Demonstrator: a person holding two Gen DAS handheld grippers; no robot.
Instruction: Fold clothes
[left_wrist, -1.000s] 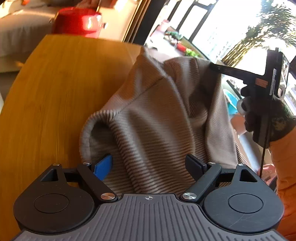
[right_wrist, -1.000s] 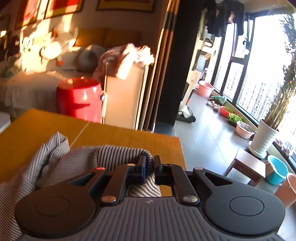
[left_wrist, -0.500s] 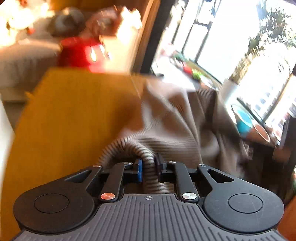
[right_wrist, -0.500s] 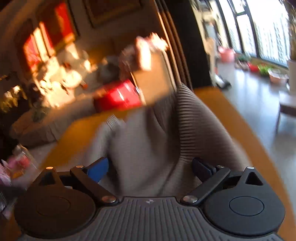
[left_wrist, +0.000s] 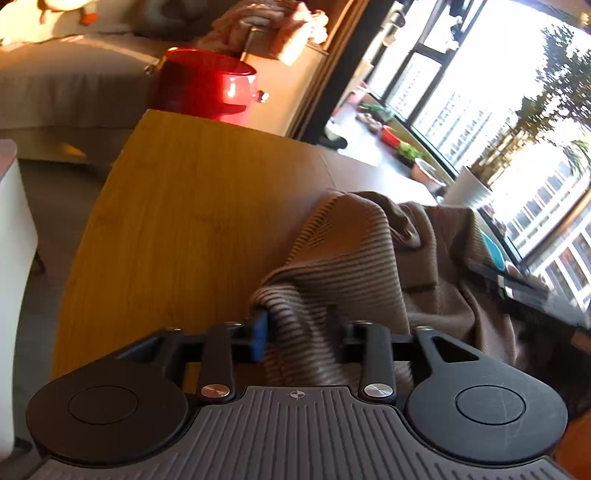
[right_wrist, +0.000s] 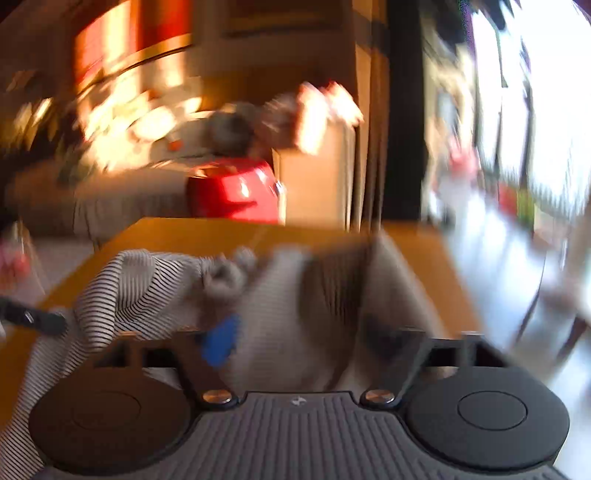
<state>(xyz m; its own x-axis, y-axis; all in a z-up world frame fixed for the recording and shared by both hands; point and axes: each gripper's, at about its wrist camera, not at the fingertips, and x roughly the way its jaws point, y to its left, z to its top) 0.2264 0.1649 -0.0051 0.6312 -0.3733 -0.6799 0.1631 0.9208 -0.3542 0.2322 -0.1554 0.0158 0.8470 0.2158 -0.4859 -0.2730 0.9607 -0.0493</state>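
Note:
A ribbed, finely striped beige garment (left_wrist: 347, 251) lies bunched on the wooden table (left_wrist: 184, 240), heaped toward the right edge. My left gripper (left_wrist: 301, 332) sits at its near fold. Its jaws are opening, with a hanging fold between them, and the blue pad (left_wrist: 260, 334) touches the cloth edge. In the blurred right wrist view the same garment (right_wrist: 280, 295) fills the gap of my right gripper (right_wrist: 303, 343). Those jaws are closing, still apart, and I see no pinch. A dark gripper part (right_wrist: 33, 317) pokes in from the left there.
A red round pot-like container (left_wrist: 207, 85) stands beyond the table's far edge, beside a white cabinet (left_wrist: 291, 92) piled with clothes. A sofa (left_wrist: 74, 74) is at the far left. Windows, floor plants and a white planter (left_wrist: 469, 192) line the right.
The left gripper closed on the garment's fold half a second ago and now stands partly apart. The right gripper let go of the cloth, spread wide, then narrowed. The raised garment has sunk into a heap.

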